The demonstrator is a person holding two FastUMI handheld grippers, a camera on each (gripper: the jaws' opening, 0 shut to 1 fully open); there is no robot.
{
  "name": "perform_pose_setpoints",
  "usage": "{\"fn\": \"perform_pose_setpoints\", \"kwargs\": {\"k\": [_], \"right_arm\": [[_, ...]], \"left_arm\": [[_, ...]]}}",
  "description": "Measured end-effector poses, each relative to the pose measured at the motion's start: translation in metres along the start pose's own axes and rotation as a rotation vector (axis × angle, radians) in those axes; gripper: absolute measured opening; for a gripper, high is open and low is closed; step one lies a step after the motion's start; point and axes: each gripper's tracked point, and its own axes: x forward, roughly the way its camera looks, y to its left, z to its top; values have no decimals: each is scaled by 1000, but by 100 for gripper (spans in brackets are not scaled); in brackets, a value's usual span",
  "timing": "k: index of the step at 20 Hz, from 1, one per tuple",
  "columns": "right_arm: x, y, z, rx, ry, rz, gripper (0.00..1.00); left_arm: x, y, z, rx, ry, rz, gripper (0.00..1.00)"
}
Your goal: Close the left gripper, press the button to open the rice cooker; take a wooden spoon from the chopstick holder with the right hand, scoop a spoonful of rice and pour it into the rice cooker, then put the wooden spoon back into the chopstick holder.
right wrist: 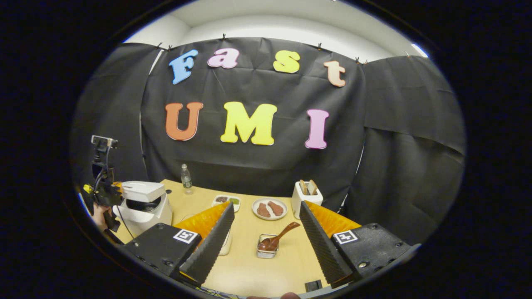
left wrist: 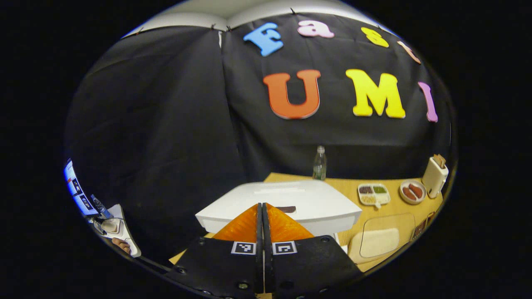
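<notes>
The left gripper [left wrist: 262, 226], fingers clenched on nothing, sits low in the frame right above the rice cooker [left wrist: 291, 203]; the right gripper [right wrist: 266, 236] is released.

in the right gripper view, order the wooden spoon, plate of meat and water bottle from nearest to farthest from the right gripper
1. wooden spoon: straight ahead, lying in a small clear container between the open fingers of the right gripper.
2. plate of meat: just beyond the spoon, mid-table.
3. water bottle: far left, at the table's back edge by the wall.
</notes>
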Motion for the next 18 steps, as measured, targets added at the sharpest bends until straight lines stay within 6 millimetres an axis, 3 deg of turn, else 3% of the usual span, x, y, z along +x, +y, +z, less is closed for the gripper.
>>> {"fn": "perform_pose_setpoints", "kwargs": {"k": [1,7,11,18], "right_arm": [[0,-2,2,-2,-10,-5,100],[-2,-1,4,-1,-31,-7,100],[-3,-4,6,0,-39,-10,100],[-4,-10,10,-4,-59,-27,100]], "left_arm": [[-10,-6,20,-13,-45,-27,0],[-52,-15,78,-48,-165,-91,0],[-66,-14,94,-51,-202,-94,0],[-91,-23,101,-33,-217,-141,0]]}}
